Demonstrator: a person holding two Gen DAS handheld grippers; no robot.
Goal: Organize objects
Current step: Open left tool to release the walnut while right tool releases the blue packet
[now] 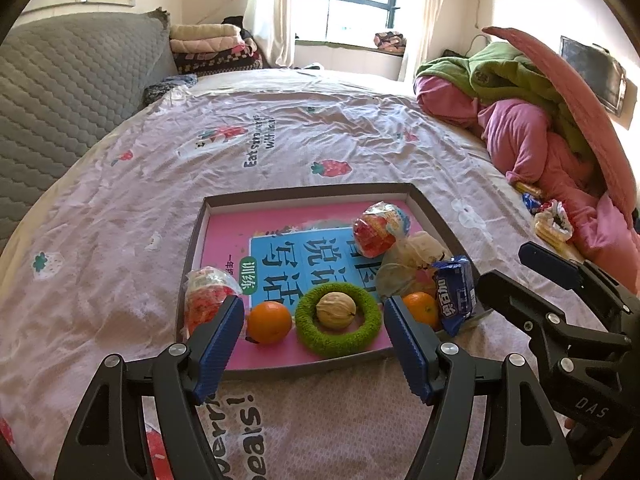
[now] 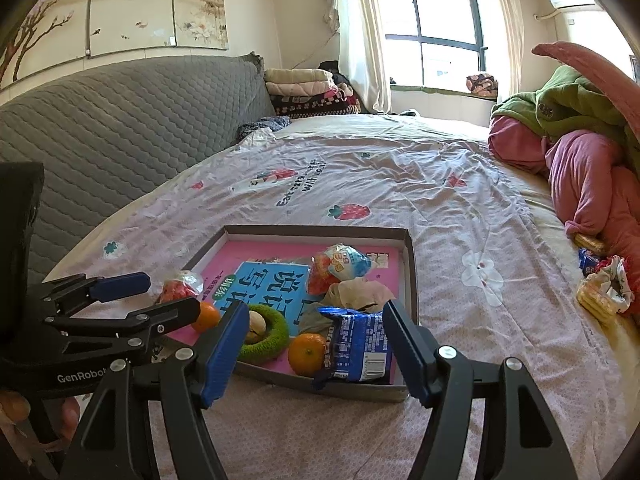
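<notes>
Behind wide-apart left tongs [image 1: 314, 320], empty like right tongs [image 2: 314, 320], snack pkt [image 1: 202, 296] half-hidden.

Between the left gripper's ribbed blue rubbery fingers [image 1: 224, 344] lies a fuzzy green looped-pile ring [image 1: 338, 322] around a wrinkled matt tan walnut [image 1: 335, 311], beside a dimpled orange tangerine [image 1: 269, 321]. Between the right gripper's fingers [image 2: 221, 354] sits a glossy crinkled blue foil biscuit packet [image 2: 357, 345]. All rest in a matt grey cardboard tray [image 1: 304, 192] on creased pink cotton bedsheet [image 1: 320, 132].
</notes>
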